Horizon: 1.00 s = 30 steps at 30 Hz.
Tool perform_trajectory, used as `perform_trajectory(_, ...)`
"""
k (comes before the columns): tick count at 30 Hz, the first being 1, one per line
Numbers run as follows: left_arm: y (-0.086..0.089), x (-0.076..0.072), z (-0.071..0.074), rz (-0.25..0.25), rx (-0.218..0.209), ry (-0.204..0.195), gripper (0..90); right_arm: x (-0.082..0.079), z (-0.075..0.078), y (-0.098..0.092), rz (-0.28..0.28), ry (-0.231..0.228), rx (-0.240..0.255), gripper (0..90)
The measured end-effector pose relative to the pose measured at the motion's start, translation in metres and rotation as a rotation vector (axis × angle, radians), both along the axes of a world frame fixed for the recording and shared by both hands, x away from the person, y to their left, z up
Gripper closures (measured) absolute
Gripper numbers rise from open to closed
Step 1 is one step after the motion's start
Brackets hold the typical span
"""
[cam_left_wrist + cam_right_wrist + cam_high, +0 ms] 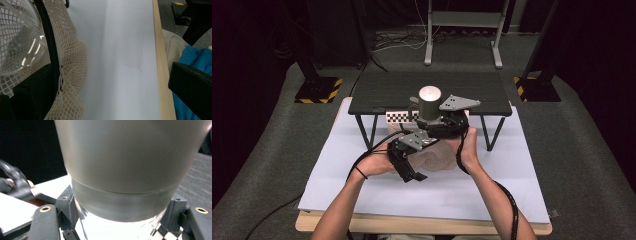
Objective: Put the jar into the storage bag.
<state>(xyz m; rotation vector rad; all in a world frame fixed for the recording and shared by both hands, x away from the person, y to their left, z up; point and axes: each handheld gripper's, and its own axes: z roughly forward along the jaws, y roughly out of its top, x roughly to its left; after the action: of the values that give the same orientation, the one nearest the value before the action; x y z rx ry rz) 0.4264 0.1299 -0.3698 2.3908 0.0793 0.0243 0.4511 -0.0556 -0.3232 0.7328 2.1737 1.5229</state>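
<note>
Seen from above, a person reaches in with both forearms over a white sheet [362,195] covering a wooden table [412,223], with a small black stand [387,92] on thin legs at the far side. The right gripper [439,122] is held up in front of the stand with a grey cylinder [430,102] between its jaws, the cylinder upright and its pale flat top facing the camera; a grey three-cornered plate [459,103] sits on this gripper. From the right gripper view the cylinder [130,157] is very close, and the two jaws press against its lower band on either side, closed around it. The left gripper [404,160] lies lower and nearer the person, just beside a cream net bag [434,157] resting on the sheet between the two hands. In the left gripper view the net bag [72,65] bulges at the left with a clear rounded object [17,45] inside the mesh; one black jaw lies against the net and the other stands far off at the right edge, so the jaws are spread wide and clamp nothing. A checkered card [399,119] sits beneath the stand. Black cables trail from both grippers toward the person
</note>
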Motion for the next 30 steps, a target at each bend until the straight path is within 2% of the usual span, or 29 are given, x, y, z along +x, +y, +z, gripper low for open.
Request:
perform_trajectory(4,0.001,0.0,0.001,-0.005,-0.002,0.003,0.0,0.0,-0.008,0.001,-0.001,0.014,-0.007,29.9)
perform_trajectory(10,0.0,-0.001,0.001,-0.007,0.001,-0.003,0.0,-0.005,-0.018,0.004,-0.001,0.016,-0.051,29.9)
perform_trajectory(16,0.001,-0.001,0.003,-0.009,-0.003,-0.002,0.0,-0.004,-0.027,-0.001,-0.008,0.04,-0.033,29.9)
perform_trajectory(20,0.001,-0.001,0.003,-0.011,-0.007,0.001,0.0,-0.004,-0.031,-0.001,-0.014,0.058,-0.052,29.9)
perform_trajectory(22,0.0,-0.001,0.003,-0.008,-0.004,-0.006,0.0,-0.005,-0.032,-0.001,-0.016,0.05,-0.069,29.9)
perform_trajectory(30,0.0,-0.001,0.003,-0.004,-0.009,-0.002,0.0,-0.006,-0.04,-0.004,-0.022,0.07,-0.079,29.8)
